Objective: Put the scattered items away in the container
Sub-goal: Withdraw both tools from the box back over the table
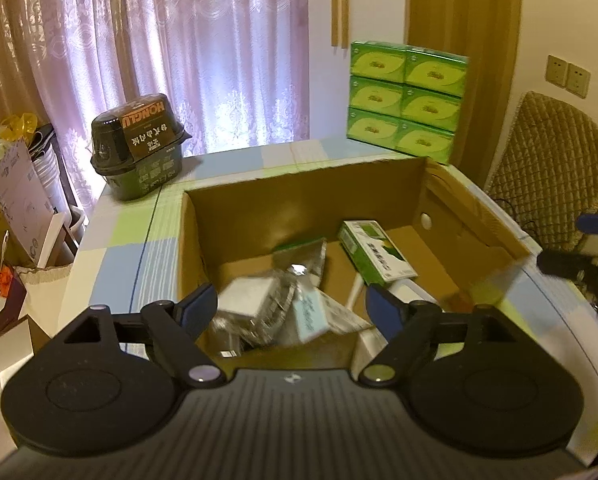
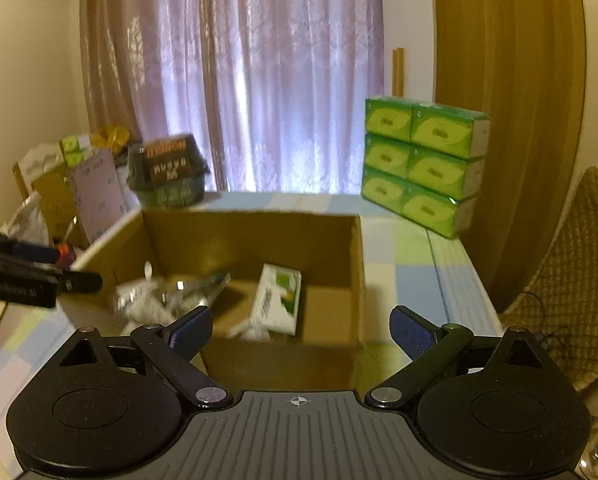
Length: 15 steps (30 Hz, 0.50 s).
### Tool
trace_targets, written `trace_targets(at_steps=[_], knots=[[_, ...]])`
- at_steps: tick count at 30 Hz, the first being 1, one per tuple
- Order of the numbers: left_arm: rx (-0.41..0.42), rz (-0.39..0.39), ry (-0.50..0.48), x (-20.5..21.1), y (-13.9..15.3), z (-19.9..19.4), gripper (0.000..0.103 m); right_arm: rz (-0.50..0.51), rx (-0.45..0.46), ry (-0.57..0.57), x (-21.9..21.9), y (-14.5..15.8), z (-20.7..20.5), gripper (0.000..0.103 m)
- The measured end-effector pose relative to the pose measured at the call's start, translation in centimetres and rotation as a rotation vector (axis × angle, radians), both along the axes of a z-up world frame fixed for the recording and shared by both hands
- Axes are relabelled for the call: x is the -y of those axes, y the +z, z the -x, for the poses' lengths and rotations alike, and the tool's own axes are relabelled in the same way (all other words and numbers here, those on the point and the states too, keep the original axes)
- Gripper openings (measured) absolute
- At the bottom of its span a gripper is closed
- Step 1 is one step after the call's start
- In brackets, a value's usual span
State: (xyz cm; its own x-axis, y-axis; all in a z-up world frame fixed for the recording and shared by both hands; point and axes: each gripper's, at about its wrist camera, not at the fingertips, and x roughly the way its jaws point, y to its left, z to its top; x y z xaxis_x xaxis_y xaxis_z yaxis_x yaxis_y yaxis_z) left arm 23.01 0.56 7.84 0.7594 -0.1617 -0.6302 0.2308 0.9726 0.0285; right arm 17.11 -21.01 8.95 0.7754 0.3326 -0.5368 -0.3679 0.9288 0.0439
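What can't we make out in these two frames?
- Crumpled silvery packets in the brown cardboard box: motion-blurred in both views, so type and count are unclear.
- Box floor nearest the left tongs: hidden by the near wall and the tongs body.
- Green-and-white carton: print too blurred to read.
- Right tongs: nothing hidden; open, empty.

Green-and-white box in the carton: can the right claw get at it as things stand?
Probably yes. The right claw is open and empty, the carton is open-topped, and the green-and-white box lies uncovered, just beyond the near wall.
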Motion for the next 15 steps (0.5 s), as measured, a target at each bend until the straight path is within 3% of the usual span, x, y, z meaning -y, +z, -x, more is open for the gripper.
trace_targets(at_steps=[7,15], knots=[[-0.015,0.034,0.006,1.3,-1.6,4.6,0.087,0.025,-0.080,-0.030,2.4,-3.0,3.2,0.100],[-0.040,0.005,0.042,2.8,-5.0,7.7,0.088,0.054,-0.118,-0.027,3.6,-5.2,4.9,0.100]])
